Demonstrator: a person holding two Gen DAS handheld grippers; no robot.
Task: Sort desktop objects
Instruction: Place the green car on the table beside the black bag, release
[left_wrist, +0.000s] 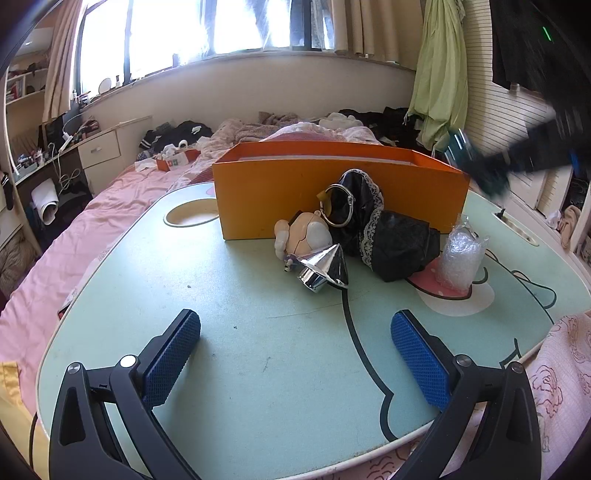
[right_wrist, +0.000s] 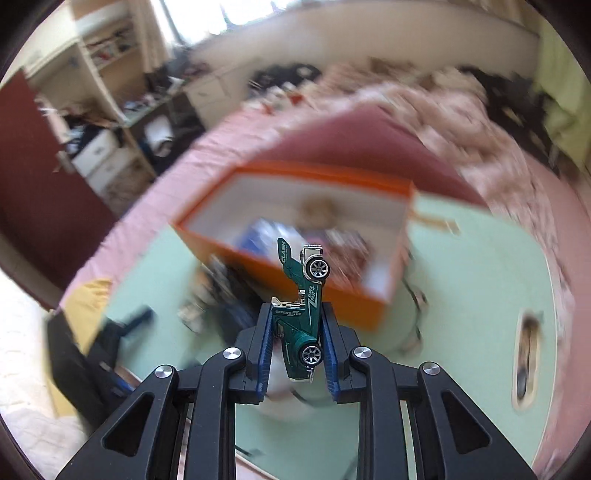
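Here, the right tool (right_wrist: 297, 317) is clenched on a green toy car (right_wrist: 301, 306), its blue pads pressing the car's two sides; the car stands on end between the jaws, its nose pointing away from the tool, two spoked wheels facing right. Beyond and below the car lies the orange box (right_wrist: 373, 306), open at the top, with blurred contents inside that cannot be made out. In the left wrist view the left tool (left_wrist: 295, 332) is released, jaws wide apart with nothing between them, poised over the pale green worktop (left_wrist: 229, 295). Ahead of it, before the box's near wall, lie a silver cone (left_wrist: 325, 267), a small doll (left_wrist: 301, 232), a black lace-trimmed cloth (left_wrist: 391, 243) with a metal ring (left_wrist: 338, 205), and, to the right, a bubble-wrap bundle (left_wrist: 461, 254).
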